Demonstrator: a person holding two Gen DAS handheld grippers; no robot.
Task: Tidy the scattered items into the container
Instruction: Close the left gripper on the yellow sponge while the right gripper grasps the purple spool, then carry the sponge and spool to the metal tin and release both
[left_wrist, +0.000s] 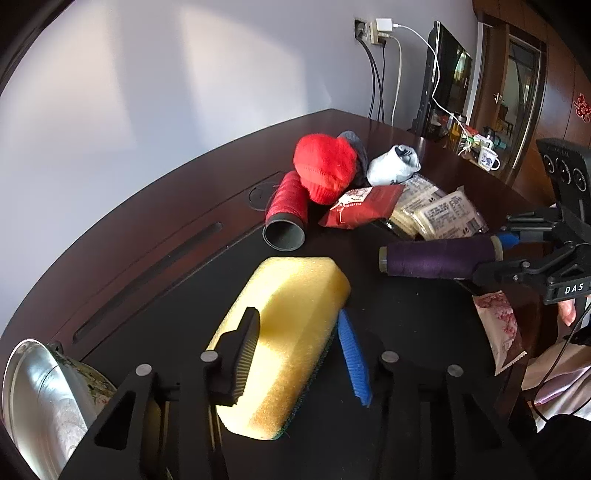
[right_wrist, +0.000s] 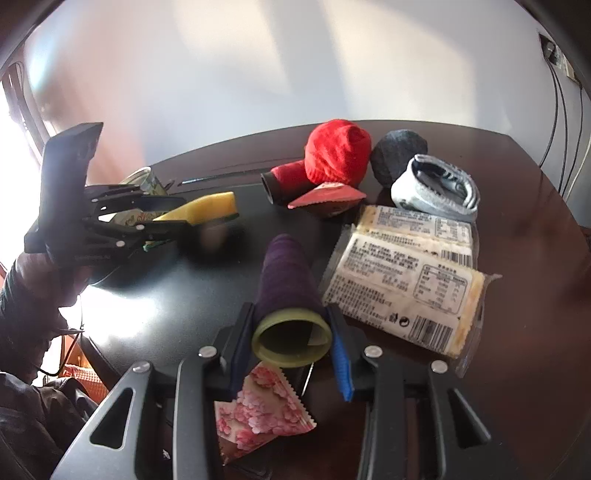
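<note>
My left gripper (left_wrist: 295, 328) is shut on a yellow sponge (left_wrist: 291, 325) with a green underside, held above the dark table; it also shows in the right wrist view (right_wrist: 210, 206). My right gripper (right_wrist: 291, 314) is shut on a purple thread spool (right_wrist: 284, 273) with a green core, also seen in the left wrist view (left_wrist: 439, 256). A silver tin container (left_wrist: 40, 398) sits at the lower left, beside my left gripper. On the table lie a red thread spool (left_wrist: 286, 206), a red knit hat (left_wrist: 325, 166), a red snack packet (left_wrist: 365, 210) and a pink floral packet (right_wrist: 258, 413).
Two clear cracker packs (right_wrist: 402, 277) lie right of my right gripper. A grey-white sock roll (right_wrist: 436, 186) and a dark grey sock ball (right_wrist: 397, 157) sit behind them. A monitor (left_wrist: 447, 77), cables and mugs stand at the table's far right.
</note>
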